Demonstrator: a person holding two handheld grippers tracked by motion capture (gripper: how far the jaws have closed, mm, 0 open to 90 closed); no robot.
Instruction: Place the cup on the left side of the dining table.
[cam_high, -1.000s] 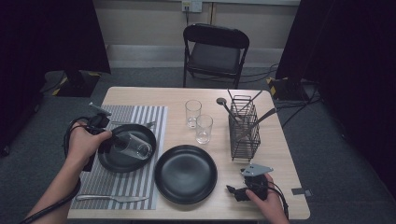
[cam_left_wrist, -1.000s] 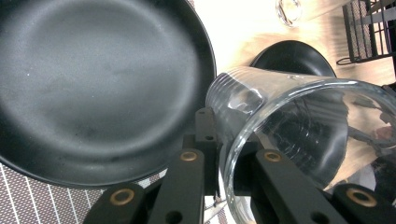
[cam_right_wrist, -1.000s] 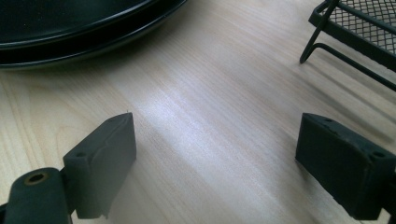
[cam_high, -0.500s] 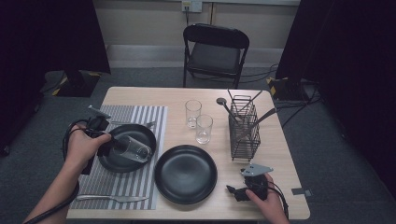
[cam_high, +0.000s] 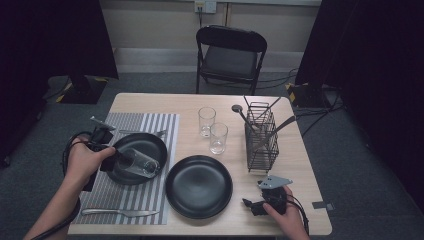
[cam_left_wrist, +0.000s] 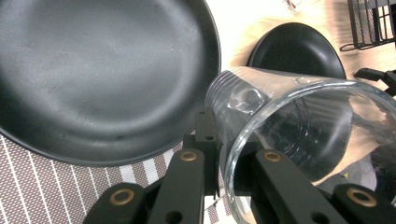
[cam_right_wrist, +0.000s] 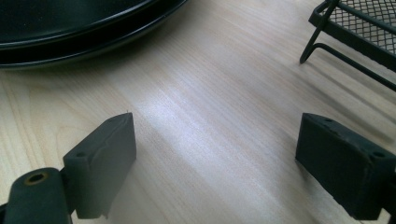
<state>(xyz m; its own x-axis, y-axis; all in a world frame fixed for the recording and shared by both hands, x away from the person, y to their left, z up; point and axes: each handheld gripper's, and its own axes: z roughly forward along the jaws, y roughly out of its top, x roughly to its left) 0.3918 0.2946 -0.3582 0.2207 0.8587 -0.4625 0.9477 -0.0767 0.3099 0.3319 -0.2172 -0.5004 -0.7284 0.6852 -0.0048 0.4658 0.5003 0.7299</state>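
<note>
Left gripper (cam_high: 116, 159) clamped on rim of glass (cam_high: 137, 163), tipped on its side over left plate (cam_high: 150, 145), base pointing toward centre plate (cam_high: 199, 186); right gripper (cam_high: 252, 205) idle, jaws apart

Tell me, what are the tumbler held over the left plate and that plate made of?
The clear tumbler looks like glass: see-through, with bright rim highlights. The round black plate has a matte, faintly speckled surface with a soft sheen, probably glazed ceramic, possibly melamine.
</note>
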